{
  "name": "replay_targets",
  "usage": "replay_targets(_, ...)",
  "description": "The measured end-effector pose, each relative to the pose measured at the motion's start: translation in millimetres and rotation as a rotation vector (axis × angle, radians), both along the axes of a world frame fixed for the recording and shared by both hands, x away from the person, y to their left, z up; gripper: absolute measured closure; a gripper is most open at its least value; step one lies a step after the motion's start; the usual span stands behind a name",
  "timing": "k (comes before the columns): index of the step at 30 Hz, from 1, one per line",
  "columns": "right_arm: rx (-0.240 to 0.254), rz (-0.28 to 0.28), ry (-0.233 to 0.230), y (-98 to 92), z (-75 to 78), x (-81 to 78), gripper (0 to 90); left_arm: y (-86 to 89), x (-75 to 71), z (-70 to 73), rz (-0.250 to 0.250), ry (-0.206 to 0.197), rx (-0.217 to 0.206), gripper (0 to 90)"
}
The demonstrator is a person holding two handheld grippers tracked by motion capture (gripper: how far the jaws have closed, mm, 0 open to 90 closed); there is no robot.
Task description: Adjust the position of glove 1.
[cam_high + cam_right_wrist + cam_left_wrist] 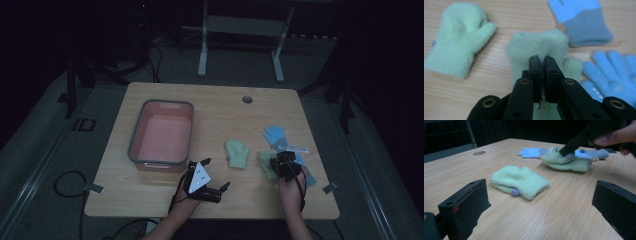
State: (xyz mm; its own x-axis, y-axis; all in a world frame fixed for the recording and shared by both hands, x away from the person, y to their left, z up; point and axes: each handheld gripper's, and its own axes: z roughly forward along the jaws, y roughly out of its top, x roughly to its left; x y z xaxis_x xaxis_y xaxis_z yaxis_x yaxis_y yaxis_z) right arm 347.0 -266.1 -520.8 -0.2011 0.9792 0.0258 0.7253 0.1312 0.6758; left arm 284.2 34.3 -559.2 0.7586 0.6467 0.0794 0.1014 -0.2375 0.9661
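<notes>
Pinching the right green mitten [537,46], your right gripper [543,58] has its jaws nearly together; the left gripper view shows your left gripper [539,202] gaping wide, near the left green mitten [520,181].

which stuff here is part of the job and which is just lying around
In the job:
- right gripper, shut on the fuzzy green mitten
- second fuzzy green mitten
- pink plastic bin, probably

Lying about:
- blue knit gloves
- left gripper, open, holding nothing

2 green mittens [459,37] [539,47], 2 blue gloves [581,20] [614,75], 1 pink tub [162,132], 1 table [240,120].
</notes>
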Motion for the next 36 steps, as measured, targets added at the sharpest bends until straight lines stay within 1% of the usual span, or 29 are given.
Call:
replay_targets(4, 0.0, -0.005, 0.032, 2.6, -14.6, 6.5, 80.1, 0.0, -0.1, 0.0, -0.003, 0.0, -0.001, 0.6)
replay_targets(5, 0.0, -0.004, 0.028, 2.5, -16.1, 6.9, 78.9, -0.2, -0.2, 0.0, -0.003, 0.0, -0.002, 0.6)
replay_targets(7, 0.009, -0.002, 0.03, 1.7, -16.0, 7.9, 76.2, -0.4, -0.2, 0.0, -0.005, -0.001, 0.001, 0.6)
replay_targets(9, 0.017, 0.009, 0.033, 0.1, -13.2, 8.8, 71.0, -0.3, -0.2, 0.0, -0.004, 0.0, 0.001, 0.6)
replay_targets(12, 0.022, 0.031, 0.019, -4.7, -6.1, 8.0, 69.1, -0.3, -0.1, 0.0, -0.005, 0.0, 0.001, 0.6)
replay_targets(13, 0.04, 0.055, 0.027, -7.2, -2.4, 8.2, 68.9, -0.4, -0.1, 0.0, -0.005, -0.001, 0.002, 0.6)
replay_targets(14, 0.046, 0.077, 0.035, -9.7, 1.9, 8.3, 67.7, -0.6, 0.0, 0.0, -0.006, -0.001, 0.003, 0.6)
replay_targets(15, 0.051, 0.085, 0.028, -12.3, 7.0, 7.7, 67.2, -0.6, 0.0, 0.0, -0.007, -0.001, 0.003, 0.6)
replay_targets(16, 0.051, 0.109, 0.012, -14.5, 12.7, 7.0, 66.5, -0.6, 0.0, 0.0, -0.007, 0.0, 0.003, 0.6)
replay_targets(18, 0.013, 0.141, -0.018, -17.7, 24.3, 5.4, 65.2, -0.5, 0.1, 0.0, -0.008, 0.0, 0.002, 0.6)
replay_targets(19, 0.011, 0.168, -0.033, -20.5, 29.8, 4.8, 63.6, -0.4, 0.0, 0.0, -0.006, 0.0, 0.0, 0.6)
replay_targets(20, 0.005, 0.203, -0.042, -23.3, 34.3, 4.6, 62.4, -0.4, -0.1, 0.0, -0.005, 0.0, 0.0, 0.6)
replay_targets(21, -0.021, 0.227, -0.041, -26.3, 37.9, 4.8, 62.4, -0.5, -0.1, 0.0, -0.005, 0.0, 0.0, 0.6)
replay_targets(22, -0.046, 0.264, -0.05, -29.1, 40.7, 4.8, 61.5, -0.4, -0.1, 0.0, -0.005, 0.0, 0.0, 0.6)
replay_targets(23, -0.048, 0.314, -0.059, -32.5, 42.9, 4.8, 60.9, -0.5, -0.1, 0.0, -0.004, 0.0, 0.0, 0.6)
replay_targets(24, -0.052, 0.35, -0.061, -35.9, 44.1, 5.2, 61.5, -0.5, -0.1, 0.0, -0.004, -0.001, 0.001, 0.6)
replay_targets(26, -0.071, 0.433, -0.065, -41.5, 44.3, 6.2, 62.0, -0.5, 0.0, 0.0, -0.003, 0.0, 0.003, 0.6)
replay_targets(27, -0.072, 0.468, -0.062, -43.7, 43.4, 7.5, 62.2, -0.4, 0.0, 0.0, -0.003, 0.0, 0.003, 0.6)
replay_targets(28, -0.072, 0.494, -0.051, -45.1, 42.0, 8.8, 62.2, -0.5, -0.1, 0.0, -0.003, 0.001, 0.002, 0.6)
replay_targets(30, -0.094, 0.56, -0.054, -45.9, 37.4, 10.1, 62.1, -0.5, -0.2, 0.0, -0.003, 0.0, 0.002, 0.6)
replay_targets(32, -0.106, 0.588, -0.045, -45.3, 30.6, 12.2, 61.8, -0.6, -0.2, 0.0, -0.003, 0.0, 0.002, 0.6)
replay_targets(33, -0.104, 0.597, -0.042, -44.5, 26.4, 12.8, 61.4, -0.6, -0.1, 0.0, -0.002, 0.0, 0.002, 0.6)
replay_targets(35, -0.107, 0.579, -0.029, -43.4, 17.2, 15.0, 59.5, -0.5, -0.1, 0.0, -0.002, 0.001, 0.001, 0.6)
replay_targets(36, -0.099, 0.567, -0.021, -43.0, 12.3, 15.6, 57.7, -0.4, -0.1, 0.0, -0.002, 0.001, 0.001, 0.6)
